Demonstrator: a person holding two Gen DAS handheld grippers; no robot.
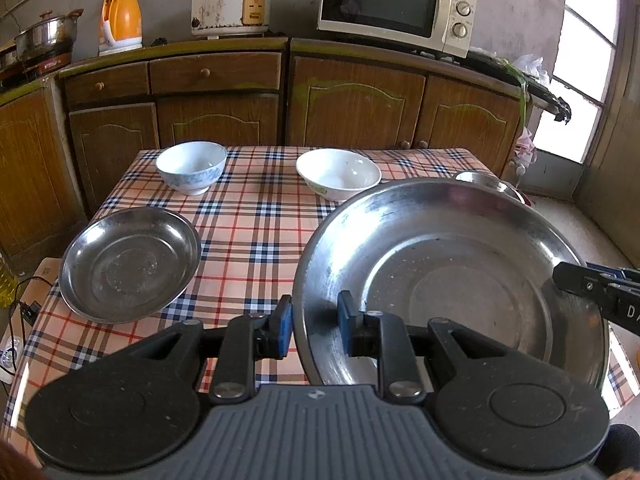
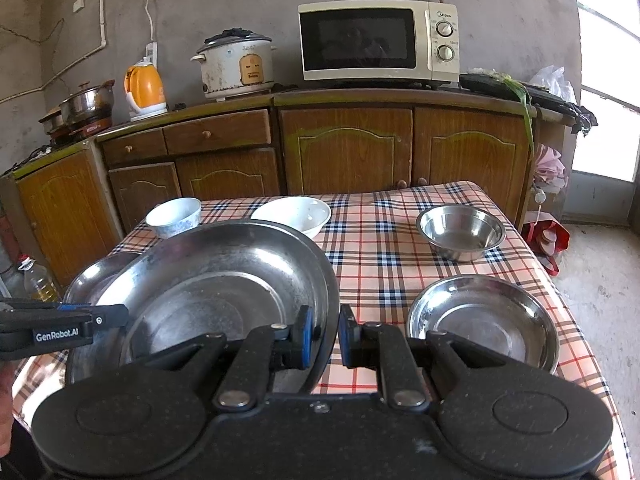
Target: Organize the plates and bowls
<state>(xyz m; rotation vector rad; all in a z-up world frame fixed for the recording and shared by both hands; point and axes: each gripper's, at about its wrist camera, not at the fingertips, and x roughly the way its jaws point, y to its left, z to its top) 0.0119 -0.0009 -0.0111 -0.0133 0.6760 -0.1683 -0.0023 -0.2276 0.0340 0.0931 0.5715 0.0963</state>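
On the checked tablecloth (image 2: 380, 240), at the left edge, lies a small steel plate (image 1: 130, 264), flat and untouched. Behind it stands a blue-patterned white bowl (image 1: 192, 166), upright, near the far edge. Next to the right, a plain white bowl (image 1: 338, 174) stands well apart from the first.

The large steel plate (image 1: 448, 280) occupies the centre, lifted and tilted, held from both sides. The left gripper (image 1: 314, 326) has its blue pads pinched on the plate's left rim, one pad outside, one inside. The right gripper (image 2: 324, 336) is pinched on the opposite rim in the same manner, its fingers drawn close with the thin metal edge between them.

Further right, a second small steel plate (image 2: 482, 322) rests near the table's front corner. Behind it sits a steel bowl (image 2: 460, 232), upright. The two are apart, not touching.

Against the wall: wooden cabinets (image 2: 348, 152) carrying a microwave (image 2: 378, 40).
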